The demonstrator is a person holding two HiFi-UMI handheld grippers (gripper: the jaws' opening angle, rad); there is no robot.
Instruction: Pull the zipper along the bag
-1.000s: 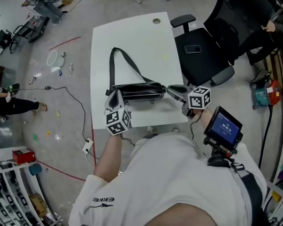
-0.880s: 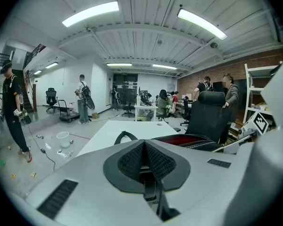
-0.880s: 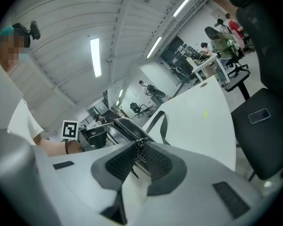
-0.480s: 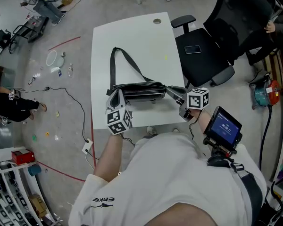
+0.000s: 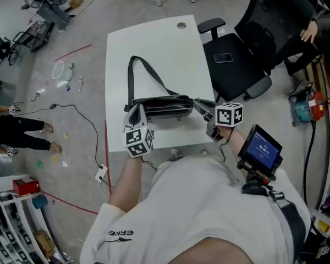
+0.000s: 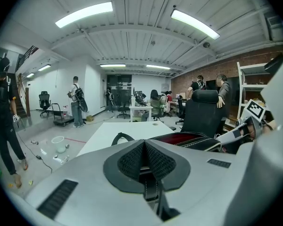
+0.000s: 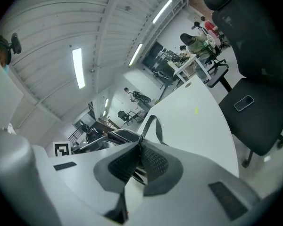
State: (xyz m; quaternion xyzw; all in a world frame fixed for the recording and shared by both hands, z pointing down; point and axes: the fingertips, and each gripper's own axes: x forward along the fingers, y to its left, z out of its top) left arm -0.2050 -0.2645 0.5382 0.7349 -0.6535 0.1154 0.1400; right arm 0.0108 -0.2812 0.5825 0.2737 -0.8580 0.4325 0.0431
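Black and soft-sided, the one black shoulder bag lies on the white worktop, close to the near edge in front of the person. Its long axis runs left to right across the worktop. Its single long black strap loops away towards the far edge. From the left gripper view the top of the bag gapes and shows a red lining. Two grippers are at work, one at each end of the bag. The left hand-held gripper has its jaws pressed together on a black stitched strip at the bag's left end. The right hand-held gripper has its jaws closed at the bag's right end on what looks like the small zipper pull. Beside the worktop on the right stands one black office chair with one dark phone lying on its seat.
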